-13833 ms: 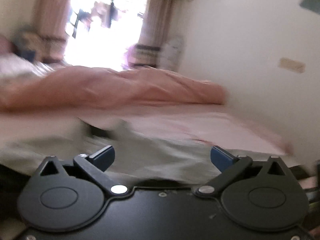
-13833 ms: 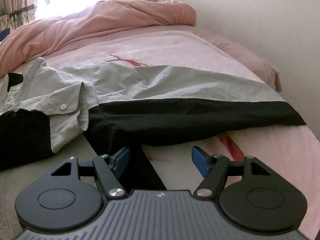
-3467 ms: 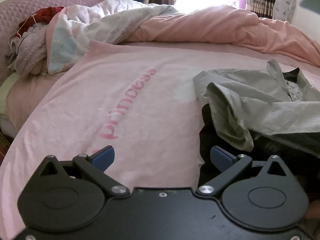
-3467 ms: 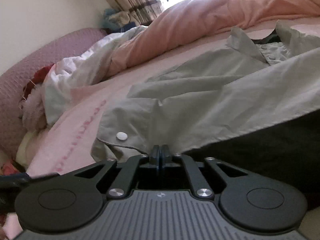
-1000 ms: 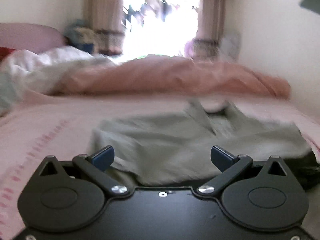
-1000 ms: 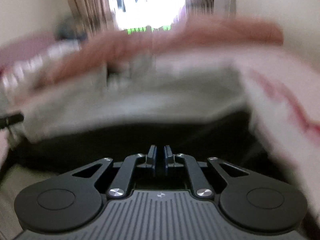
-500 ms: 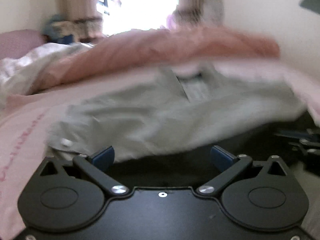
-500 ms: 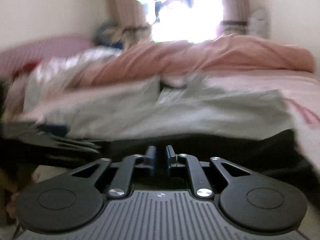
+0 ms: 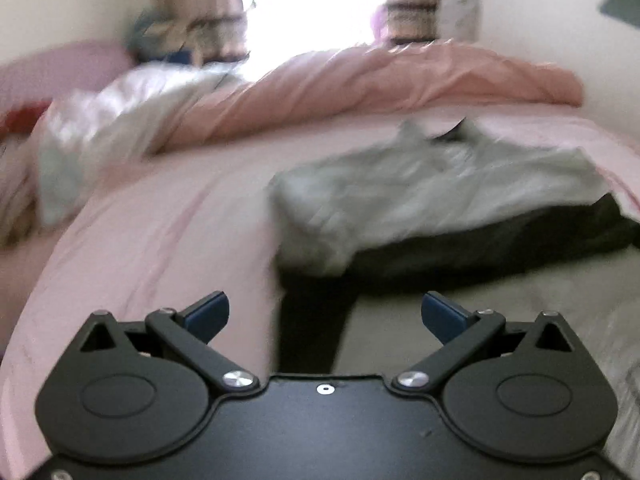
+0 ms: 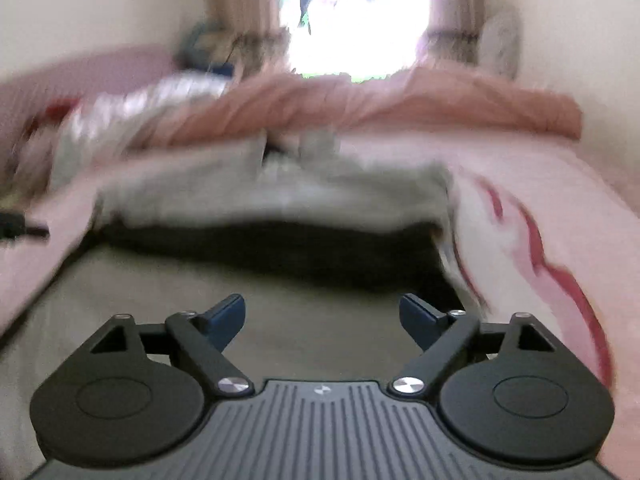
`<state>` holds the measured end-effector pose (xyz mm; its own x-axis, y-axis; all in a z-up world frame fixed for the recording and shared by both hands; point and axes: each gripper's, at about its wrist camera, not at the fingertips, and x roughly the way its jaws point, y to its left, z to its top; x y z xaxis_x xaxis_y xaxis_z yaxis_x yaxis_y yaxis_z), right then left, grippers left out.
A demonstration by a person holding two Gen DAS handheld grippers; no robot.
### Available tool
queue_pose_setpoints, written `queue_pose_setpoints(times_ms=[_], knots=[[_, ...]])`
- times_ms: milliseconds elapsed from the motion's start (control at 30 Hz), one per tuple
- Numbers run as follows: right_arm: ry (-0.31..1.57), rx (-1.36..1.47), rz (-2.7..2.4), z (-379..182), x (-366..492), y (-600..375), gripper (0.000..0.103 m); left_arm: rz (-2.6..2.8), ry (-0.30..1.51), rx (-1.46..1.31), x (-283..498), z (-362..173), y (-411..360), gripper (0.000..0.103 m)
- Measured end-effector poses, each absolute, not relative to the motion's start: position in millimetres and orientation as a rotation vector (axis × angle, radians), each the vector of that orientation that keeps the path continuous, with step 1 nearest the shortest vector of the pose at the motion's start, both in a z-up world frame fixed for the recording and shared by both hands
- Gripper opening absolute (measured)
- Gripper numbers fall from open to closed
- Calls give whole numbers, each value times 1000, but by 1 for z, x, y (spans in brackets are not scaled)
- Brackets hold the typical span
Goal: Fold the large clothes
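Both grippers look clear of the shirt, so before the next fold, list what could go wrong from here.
1. The grey-and-black shirt lies loose and rumpled; its top layer may slide out of line.
2. The right gripper is opening with nothing between its jaws, and the left gripper is open and empty, so nothing pins the fold.
3. A dark strip trails toward the left gripper; a low pass could snag it and drag the shirt.

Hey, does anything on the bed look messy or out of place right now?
The grey and black shirt lies only roughly folded, its grey edges rumpled and uneven over the black part. A pink duvet is bunched along the far side of the bed. The frames are blurred, so finer detail is unclear.
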<state>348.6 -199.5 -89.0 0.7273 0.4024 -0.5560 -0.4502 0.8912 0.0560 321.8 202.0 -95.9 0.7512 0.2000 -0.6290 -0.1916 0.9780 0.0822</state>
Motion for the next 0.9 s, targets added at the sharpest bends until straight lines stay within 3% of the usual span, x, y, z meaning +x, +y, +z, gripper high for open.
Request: queue_pose_setpoints(times_ms=[267,467,567,900], knots=[[647,-17,236,-111,287,-258,102,240,853,-109,231,-155,212,103],[805,15,154,-148,278,-268,103,270,854,-123,194,-184,183,103],[704,29,164,-160,275,-274,103,313,822,-118,195,-187,171,103],[740,17,59,-149,286,-261,103,374,830,-150,197,-180,167,103]])
